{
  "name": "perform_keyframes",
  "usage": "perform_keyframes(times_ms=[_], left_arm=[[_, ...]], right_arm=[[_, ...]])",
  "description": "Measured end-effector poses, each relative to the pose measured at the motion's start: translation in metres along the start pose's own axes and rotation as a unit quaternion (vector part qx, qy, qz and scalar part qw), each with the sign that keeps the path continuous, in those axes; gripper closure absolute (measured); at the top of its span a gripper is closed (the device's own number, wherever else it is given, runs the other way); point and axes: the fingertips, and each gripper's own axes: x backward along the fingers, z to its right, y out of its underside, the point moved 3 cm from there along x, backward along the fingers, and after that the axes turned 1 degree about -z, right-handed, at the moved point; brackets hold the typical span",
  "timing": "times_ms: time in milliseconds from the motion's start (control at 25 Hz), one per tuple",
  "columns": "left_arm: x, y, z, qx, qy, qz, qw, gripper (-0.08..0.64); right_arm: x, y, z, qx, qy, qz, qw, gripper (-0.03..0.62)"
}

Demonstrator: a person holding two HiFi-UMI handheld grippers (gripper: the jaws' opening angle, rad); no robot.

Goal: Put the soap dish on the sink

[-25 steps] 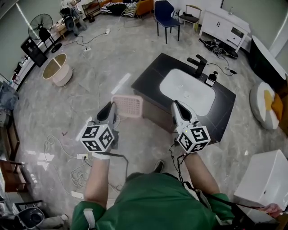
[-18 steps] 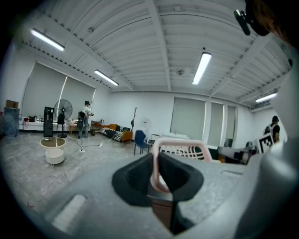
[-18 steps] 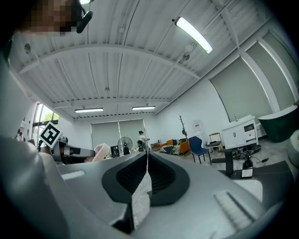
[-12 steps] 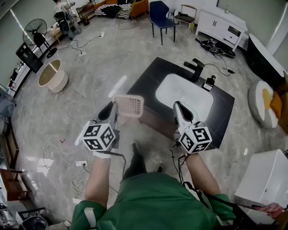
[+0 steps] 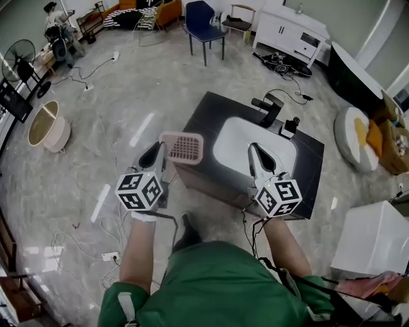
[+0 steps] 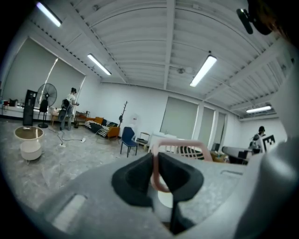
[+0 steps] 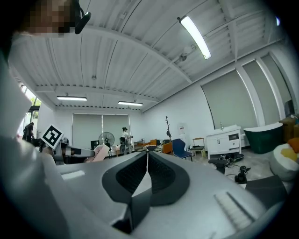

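Note:
A pink slatted soap dish [image 5: 183,147] hangs in the air at the near left corner of the sink unit, with my left gripper [image 5: 161,153] shut on its left rim. In the left gripper view the pink rim [image 6: 159,163] is pinched between the black pads. The sink [image 5: 253,146] is a white oval basin set in a dark countertop [image 5: 309,174], with a black tap [image 5: 269,106] behind it. My right gripper [image 5: 259,153] is shut and empty, held over the basin's near edge; its pads [image 7: 161,175] meet with nothing between them.
A small black bottle [image 5: 291,125] stands right of the tap. Cables [image 5: 115,225] and a power strip [image 5: 109,257] lie on the marble floor to my left. A white box [image 5: 370,237] stands at the right, a blue chair [image 5: 200,16] and white cabinet [image 5: 291,30] farther back.
I have stepped closer to the sink unit. Both grippers now reach its near edge, the soap dish still held in the left one.

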Motion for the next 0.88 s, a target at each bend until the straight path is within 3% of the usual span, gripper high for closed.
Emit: perform_keyframes(times_ms=[360, 640, 880], left_arm=[[-0.093, -0.014, -0.100, 0.022, 0.048, -0.029, 0.9982, 0.520], [-0.147, -0.006, -0.125, 0.036, 0.083, -0.057, 0.9942, 0.520], [-0.190, 0.013, -0.125, 0.042, 0.090, -0.087, 0.9913, 0.520]], right_arm=[[-0.106, 0.004, -0.007, 0.008, 0.057, -0.022, 0.998, 0.584], [-0.134, 0.008, 0.002, 0.009, 0.097, -0.035, 0.995, 0.584], [-0.143, 0.015, 0.029, -0.001, 0.112, -0.038, 0.993, 0.584]])
